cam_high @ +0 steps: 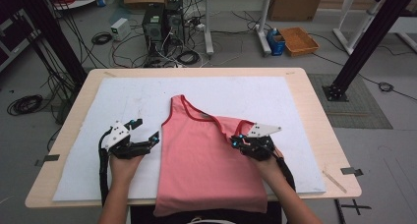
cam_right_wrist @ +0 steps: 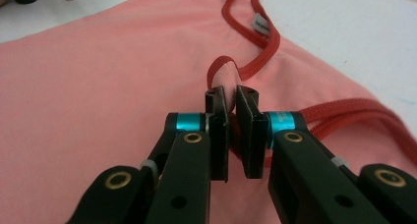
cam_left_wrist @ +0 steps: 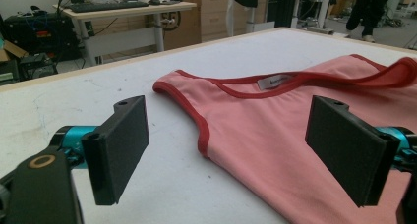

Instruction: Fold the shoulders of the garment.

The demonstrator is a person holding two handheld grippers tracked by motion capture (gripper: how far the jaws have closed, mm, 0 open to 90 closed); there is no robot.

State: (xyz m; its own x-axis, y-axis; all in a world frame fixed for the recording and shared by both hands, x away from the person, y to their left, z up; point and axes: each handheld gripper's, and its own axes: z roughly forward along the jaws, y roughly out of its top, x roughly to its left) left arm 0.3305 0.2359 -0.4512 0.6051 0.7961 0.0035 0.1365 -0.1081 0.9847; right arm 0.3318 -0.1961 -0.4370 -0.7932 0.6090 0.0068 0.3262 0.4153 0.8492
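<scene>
1. Where the pink sleeveless cotton top with red trim [cam_high: 206, 155] lies flat on the white-padded worktop [cam_high: 246, 91], right tongs [cam_right_wrist: 233, 123] pinch its right strap.
2. Left tongs [cam_high: 146, 130] gape wide, just left of the top.

We see the tank top [cam_high: 206, 160] lying just right of our left gripper [cam_high: 146, 130]; our right gripper [cam_high: 235, 141] sits on its shoulder strap [cam_right_wrist: 223, 71].

A light wooden table [cam_high: 319, 135] topped with a white mat [cam_high: 246, 91] stands on a grey floor [cam_high: 236, 47]. At 12 o'clock, computer towers [cam_high: 161, 20] sit amid tangled black cables [cam_high: 187, 57]. An orange tray [cam_high: 298, 41] lies at 1 o'clock beside a desk's white legs [cam_high: 263, 25].
</scene>
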